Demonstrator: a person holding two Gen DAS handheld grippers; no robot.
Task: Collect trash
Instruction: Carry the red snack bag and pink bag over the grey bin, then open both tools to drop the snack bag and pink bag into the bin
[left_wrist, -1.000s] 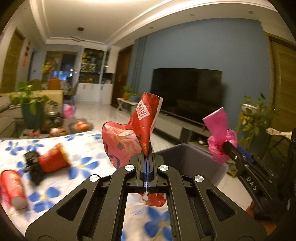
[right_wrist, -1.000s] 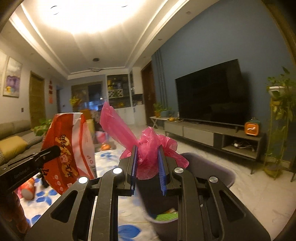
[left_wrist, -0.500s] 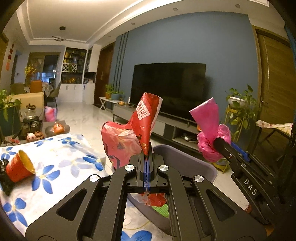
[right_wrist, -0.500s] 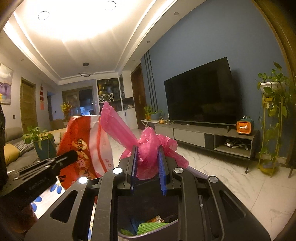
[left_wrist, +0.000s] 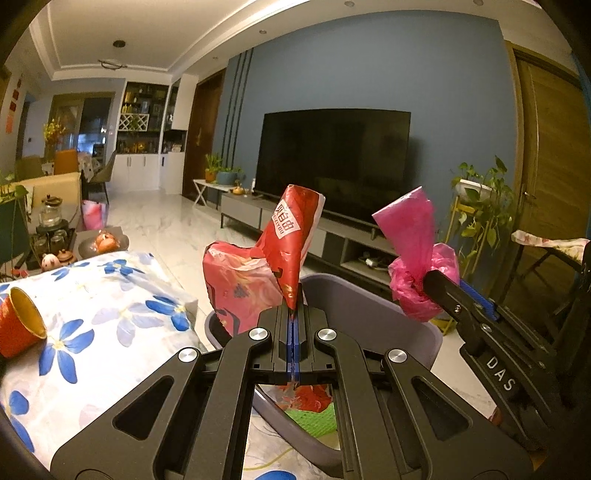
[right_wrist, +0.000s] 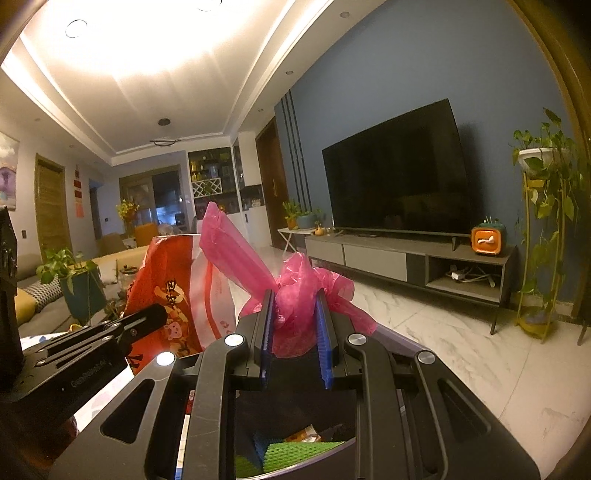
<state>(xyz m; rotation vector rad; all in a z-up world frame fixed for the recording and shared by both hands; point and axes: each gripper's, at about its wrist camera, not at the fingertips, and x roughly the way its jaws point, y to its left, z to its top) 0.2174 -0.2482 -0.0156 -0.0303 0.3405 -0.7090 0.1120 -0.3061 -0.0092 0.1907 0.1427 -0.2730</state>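
Observation:
My left gripper (left_wrist: 292, 314) is shut on a crumpled red snack wrapper (left_wrist: 258, 273) that stands up above the fingers, over the near rim of a grey trash bin (left_wrist: 369, 306). The right gripper (right_wrist: 293, 317) is shut on a bunched pink plastic bag (right_wrist: 295, 291), also above the bin (right_wrist: 332, 456). In the left wrist view the right gripper (left_wrist: 443, 288) shows at the right with the pink bag (left_wrist: 413, 243). In the right wrist view the red wrapper (right_wrist: 173, 291) and left gripper (right_wrist: 147, 319) show at the left. Green mesh (right_wrist: 295, 454) and other scraps lie inside the bin.
A table with a blue-flower cloth (left_wrist: 92, 332) lies at the left, with a red paper cup (left_wrist: 18, 328) tipped on it. Beyond stand a TV (left_wrist: 332, 162) on a low cabinet (right_wrist: 406, 258), potted plants (right_wrist: 546, 206) and open tiled floor (right_wrist: 480, 354).
The left gripper moved right off the table until it hangs over the bin, carrying the wrapper. The right gripper drifted slightly forward over the bin with the pink bag. Both grips are unchanged.

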